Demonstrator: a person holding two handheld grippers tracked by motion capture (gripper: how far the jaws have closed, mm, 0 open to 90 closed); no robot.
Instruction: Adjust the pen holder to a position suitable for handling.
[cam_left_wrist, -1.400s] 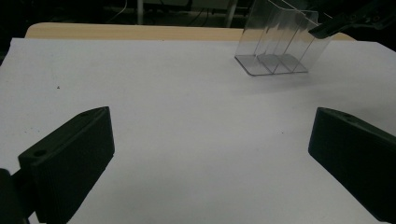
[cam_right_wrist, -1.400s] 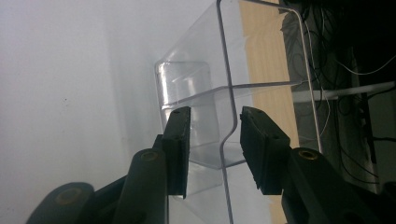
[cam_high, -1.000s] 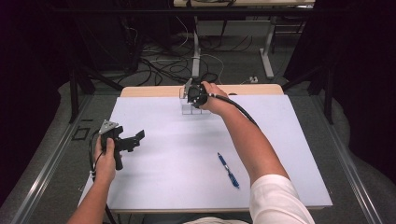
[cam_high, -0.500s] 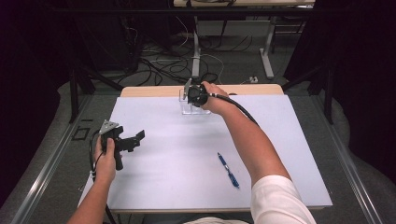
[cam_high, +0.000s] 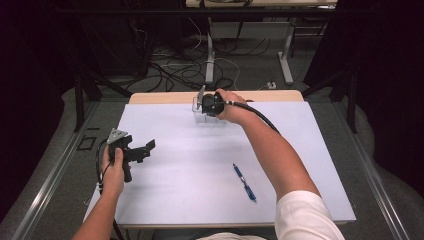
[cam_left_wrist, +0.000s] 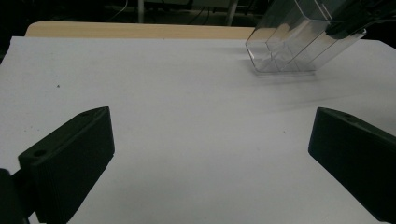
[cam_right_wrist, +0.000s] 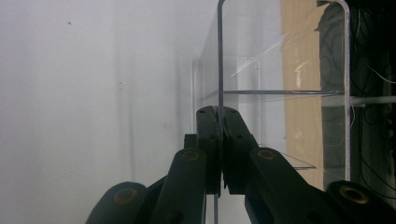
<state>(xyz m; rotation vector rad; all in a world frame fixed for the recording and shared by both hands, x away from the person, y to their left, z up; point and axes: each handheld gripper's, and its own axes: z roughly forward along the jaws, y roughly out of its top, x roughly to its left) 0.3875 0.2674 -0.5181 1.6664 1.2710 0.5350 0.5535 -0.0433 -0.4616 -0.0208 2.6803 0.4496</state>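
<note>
Clear acrylic organizer (cam_high: 201, 106): far edge of the white counter (cam_high: 210, 170), tilted. Your right gripper (cam_right_wrist: 218, 116): fingers clamped on one thin wall of it. Your left gripper (cam_left_wrist: 210, 154): fingers spread wide, holding nothing, above bare counter near the left edge. Blue pen (cam_high: 244, 182): flat on the counter, well apart from both grippers.

open white mat (cam_high: 200, 165), pen (cam_high: 244, 182) near right
</note>
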